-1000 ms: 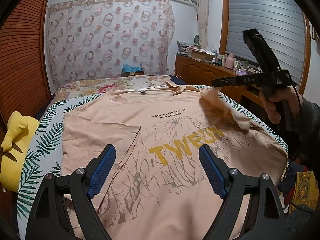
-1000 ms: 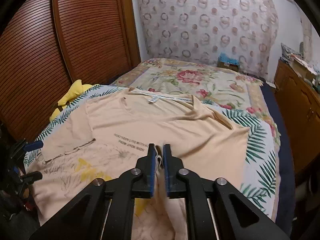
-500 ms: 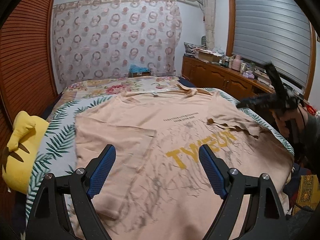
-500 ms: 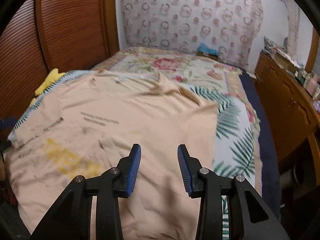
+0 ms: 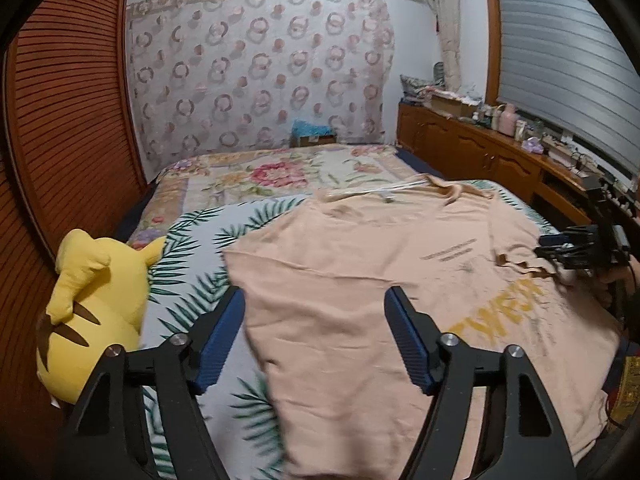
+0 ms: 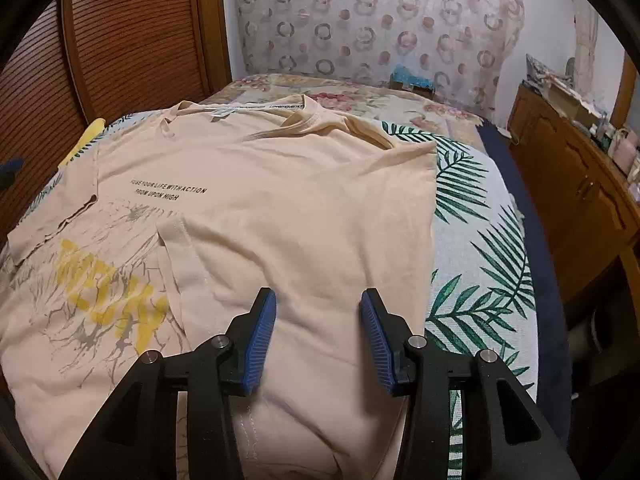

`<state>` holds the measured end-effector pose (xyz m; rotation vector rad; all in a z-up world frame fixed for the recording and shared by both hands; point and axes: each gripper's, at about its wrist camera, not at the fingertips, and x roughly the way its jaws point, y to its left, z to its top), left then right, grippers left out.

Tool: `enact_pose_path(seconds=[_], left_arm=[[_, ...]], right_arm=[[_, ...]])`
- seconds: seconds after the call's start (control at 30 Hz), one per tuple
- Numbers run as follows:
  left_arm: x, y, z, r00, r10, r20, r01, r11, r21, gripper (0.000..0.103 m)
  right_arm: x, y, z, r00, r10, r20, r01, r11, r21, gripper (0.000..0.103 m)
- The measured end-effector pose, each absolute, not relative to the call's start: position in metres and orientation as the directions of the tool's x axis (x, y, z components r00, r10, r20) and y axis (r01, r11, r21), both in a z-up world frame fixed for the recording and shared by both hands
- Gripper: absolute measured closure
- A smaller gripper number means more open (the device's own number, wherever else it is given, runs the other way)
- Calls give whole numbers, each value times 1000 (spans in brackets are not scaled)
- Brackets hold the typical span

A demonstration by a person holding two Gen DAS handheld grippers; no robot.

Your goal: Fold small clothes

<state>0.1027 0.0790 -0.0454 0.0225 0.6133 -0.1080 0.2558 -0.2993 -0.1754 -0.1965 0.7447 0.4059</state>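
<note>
A peach T-shirt (image 5: 360,280) with yellow lettering lies spread on the bed, both side edges folded inward over its front. It also shows in the right wrist view (image 6: 280,208). My left gripper (image 5: 314,336) is open and empty, hovering over the shirt's left folded edge. My right gripper (image 6: 318,332) is open and empty, just above the folded right flap near the hem. The right gripper also shows at the far right of the left wrist view (image 5: 576,248), low over the shirt.
The bed has a palm-leaf sheet (image 6: 472,248) and a floral blanket (image 5: 260,176) behind the shirt. A yellow plush toy (image 5: 88,312) lies at the bed's left edge. A wooden louvred wardrobe (image 6: 128,40) is at left, a cluttered wooden sideboard (image 5: 480,152) at right.
My right gripper laid the right side of the shirt over its front, let go and opened. My left gripper stayed open and shifted left toward the shirt's left edge.
</note>
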Motion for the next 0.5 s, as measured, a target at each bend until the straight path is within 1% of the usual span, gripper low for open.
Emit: enact_pose_path(seconds=[0.1,0.23,0.4,0.5], left_arm=[[116,89,-52,795,-76,-602,93,996,-3,35],[140,103,-65,759,-49,-649,70,998,6,37],[165,110,-82,719,-37,-694,66,998,16,39],[179,116,-91,693,-47,-720,62,998,-5,40]], right_arm=[[255,-302,-177,664,285,-691,-419,907,-29,53],[251,-309,-177,667,283,-690,-412,911,-25,50],[252,-312,-177,669,275,-690,-404,914,-28,47],[252,-313,-177,669,276,-691,-403,915,-25,46]])
